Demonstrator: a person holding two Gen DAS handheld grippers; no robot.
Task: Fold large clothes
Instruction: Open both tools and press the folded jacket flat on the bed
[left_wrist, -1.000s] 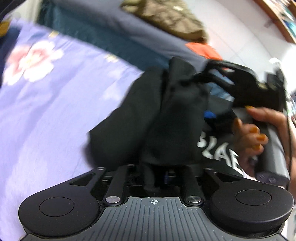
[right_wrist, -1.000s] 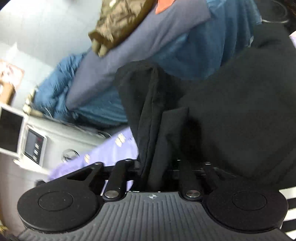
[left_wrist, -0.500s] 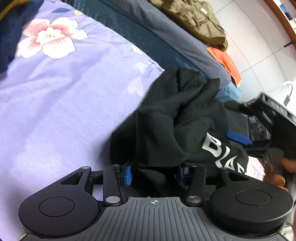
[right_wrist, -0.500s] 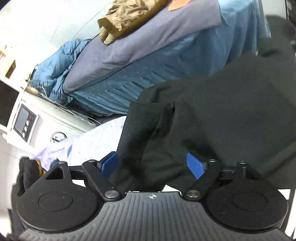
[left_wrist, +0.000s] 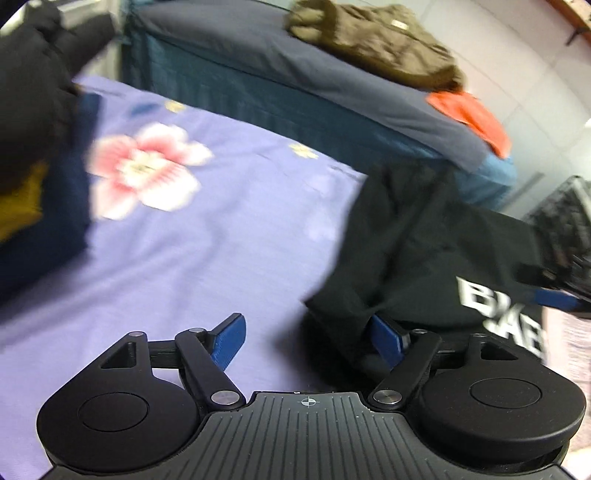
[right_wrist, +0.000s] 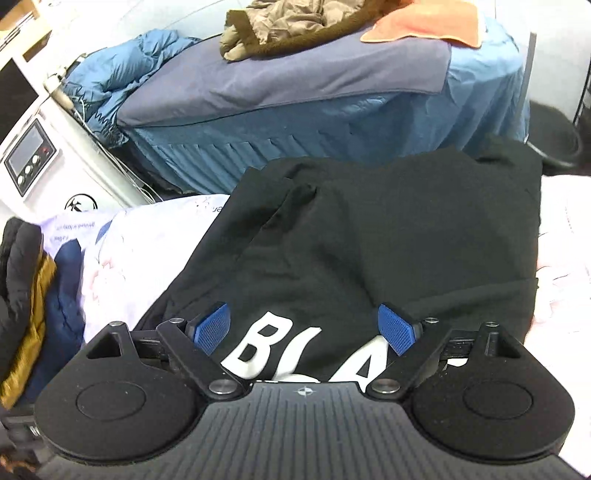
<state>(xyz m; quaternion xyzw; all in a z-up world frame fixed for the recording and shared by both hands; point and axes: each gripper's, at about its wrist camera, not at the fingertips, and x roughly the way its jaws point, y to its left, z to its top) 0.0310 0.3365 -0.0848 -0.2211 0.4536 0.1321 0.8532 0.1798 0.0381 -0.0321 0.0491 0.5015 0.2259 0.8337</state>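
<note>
Since a second ago both of my grippers have let go of the black garment (right_wrist: 388, 236): they were clamped on bunched cloth held up in the air, and now it lies in a loose heap on the lilac flowered bedspread (left_wrist: 207, 236).

From my right wrist view the garment fills the middle of the frame, reaching from about 9 o'clock to 3 o'clock, with white block letters (right_wrist: 280, 350) showing at 6 o'clock just ahead of the tool. In my left wrist view, which is motion-blurred, it sits at 3 o'clock, its near corner draped over my right-hand blue pad.

Behind it, from 10 to 2 o'clock in the right view, stands a blue-covered bed (right_wrist: 314, 92) with an olive jacket (right_wrist: 288, 26) and an orange cloth (right_wrist: 424, 26) on top. At 9 o'clock there is a white appliance with a small display (right_wrist: 29, 158). A dark navy and mustard garment (left_wrist: 40, 206) lies at 9 o'clock in my left view.

My right gripper (right_wrist: 304, 326) hovers over the lettering with its jaws spread wide, nothing between them. My left gripper (left_wrist: 308, 341) also stands wide apart, with only bedspread between the pads. At 3 o'clock in the left view I see a blue pad of the other tool (left_wrist: 556, 298).
</note>
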